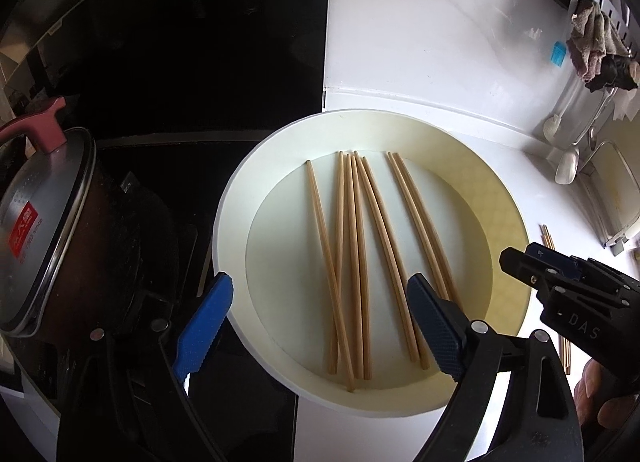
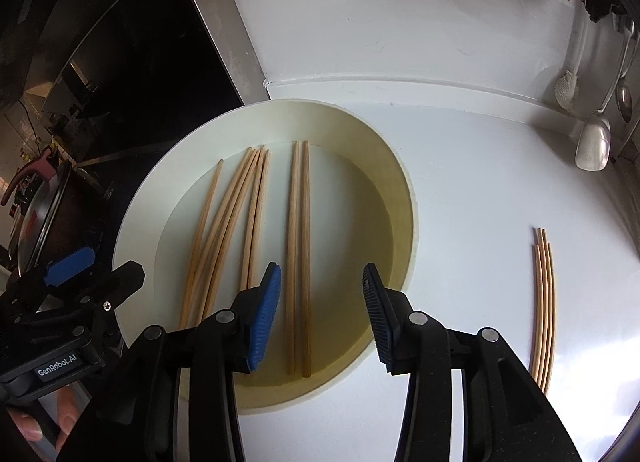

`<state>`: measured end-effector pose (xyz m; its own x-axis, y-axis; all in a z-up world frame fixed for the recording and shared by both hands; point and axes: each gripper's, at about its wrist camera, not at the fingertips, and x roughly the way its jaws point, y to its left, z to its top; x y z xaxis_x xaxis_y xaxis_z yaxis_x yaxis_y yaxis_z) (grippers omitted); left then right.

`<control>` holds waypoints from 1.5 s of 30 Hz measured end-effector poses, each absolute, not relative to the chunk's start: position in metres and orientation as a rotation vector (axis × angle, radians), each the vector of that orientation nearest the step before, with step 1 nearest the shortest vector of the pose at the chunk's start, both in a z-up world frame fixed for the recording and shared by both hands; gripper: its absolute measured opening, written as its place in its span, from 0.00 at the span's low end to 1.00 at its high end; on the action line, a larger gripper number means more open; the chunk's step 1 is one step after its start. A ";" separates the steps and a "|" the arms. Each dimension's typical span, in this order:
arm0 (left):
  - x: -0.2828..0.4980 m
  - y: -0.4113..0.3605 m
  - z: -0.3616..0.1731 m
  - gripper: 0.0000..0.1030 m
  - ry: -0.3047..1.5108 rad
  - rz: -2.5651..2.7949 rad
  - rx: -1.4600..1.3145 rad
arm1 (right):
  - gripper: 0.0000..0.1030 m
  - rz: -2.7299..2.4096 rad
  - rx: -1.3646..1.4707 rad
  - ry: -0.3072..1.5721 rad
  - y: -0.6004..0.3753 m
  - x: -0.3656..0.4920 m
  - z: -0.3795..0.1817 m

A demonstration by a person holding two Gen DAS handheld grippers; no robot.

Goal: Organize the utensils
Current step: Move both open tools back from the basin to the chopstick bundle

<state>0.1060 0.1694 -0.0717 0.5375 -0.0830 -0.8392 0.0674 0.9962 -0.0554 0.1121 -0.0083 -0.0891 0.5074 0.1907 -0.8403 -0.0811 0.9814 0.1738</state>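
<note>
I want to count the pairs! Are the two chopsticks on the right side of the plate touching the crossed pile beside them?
Apart. The right wrist view shows bare plate between the right-hand pair and the crossed pile along their whole length.

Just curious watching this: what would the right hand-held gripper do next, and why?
Probably dip and close on the chopstick pair in the plate: the right hand-held gripper hangs open above it, and four chopsticks already lie on the counter.
</note>
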 end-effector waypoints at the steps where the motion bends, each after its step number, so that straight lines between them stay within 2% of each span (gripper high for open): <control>1: 0.104 0.168 -0.071 0.85 0.998 -0.089 -0.015 | 0.41 0.164 0.124 1.022 -0.011 0.109 -0.088; 7: 0.091 0.151 -0.062 0.85 0.982 -0.093 0.001 | 0.46 0.154 0.160 0.993 -0.032 0.095 -0.079; 15: 0.070 0.119 -0.053 0.85 0.972 -0.099 0.005 | 0.46 0.129 0.190 0.983 -0.074 0.068 -0.072; 18: 0.062 0.107 -0.050 0.85 0.966 -0.092 -0.001 | 0.50 0.115 0.204 0.992 -0.094 0.057 -0.073; 29: 0.042 0.073 -0.039 0.85 0.928 -0.066 -0.072 | 0.54 0.076 0.192 1.015 -0.152 0.026 -0.076; 45: 0.019 0.017 -0.051 0.85 0.968 -0.097 -0.036 | 0.54 0.047 0.214 0.981 -0.212 -0.001 -0.089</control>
